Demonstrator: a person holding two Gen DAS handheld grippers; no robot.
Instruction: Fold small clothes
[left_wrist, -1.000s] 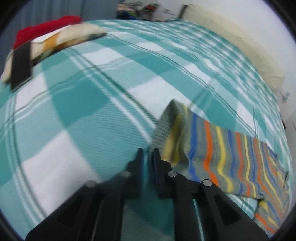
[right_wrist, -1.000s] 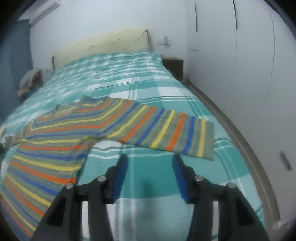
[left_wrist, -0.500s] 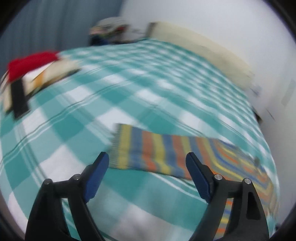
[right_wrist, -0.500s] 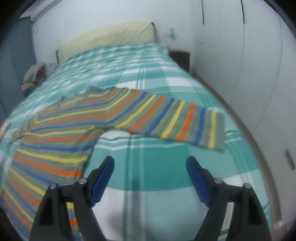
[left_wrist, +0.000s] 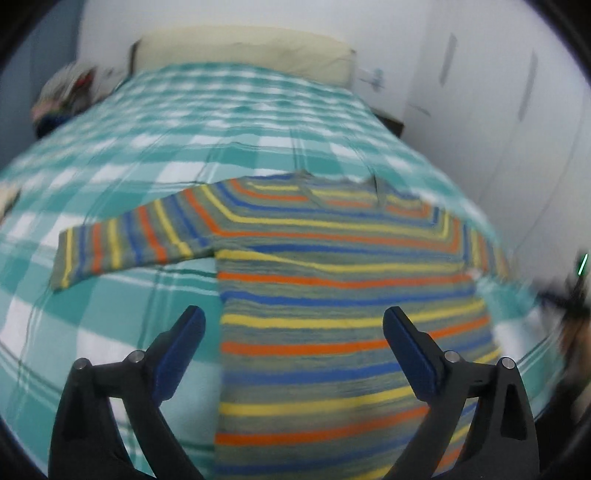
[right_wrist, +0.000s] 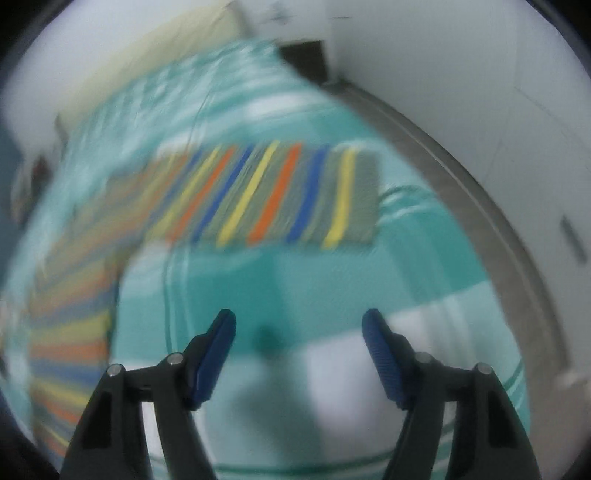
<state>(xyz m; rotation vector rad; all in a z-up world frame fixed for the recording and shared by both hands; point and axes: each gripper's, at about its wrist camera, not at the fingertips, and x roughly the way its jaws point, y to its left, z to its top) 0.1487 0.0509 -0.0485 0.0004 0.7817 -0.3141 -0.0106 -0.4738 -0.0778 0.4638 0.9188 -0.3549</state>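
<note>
Left wrist view: sweater (left_wrist: 332, 288) lies flat on the bed (left_wrist: 229, 122), sleeves spread, ready for folding. Left tongs (left_wrist: 293, 332) have just been opening, wide and empty above its body. Right tongs (right_wrist: 299, 332) have just been closing slightly, nothing between them, facing the right sleeve (right_wrist: 280, 195).
</note>
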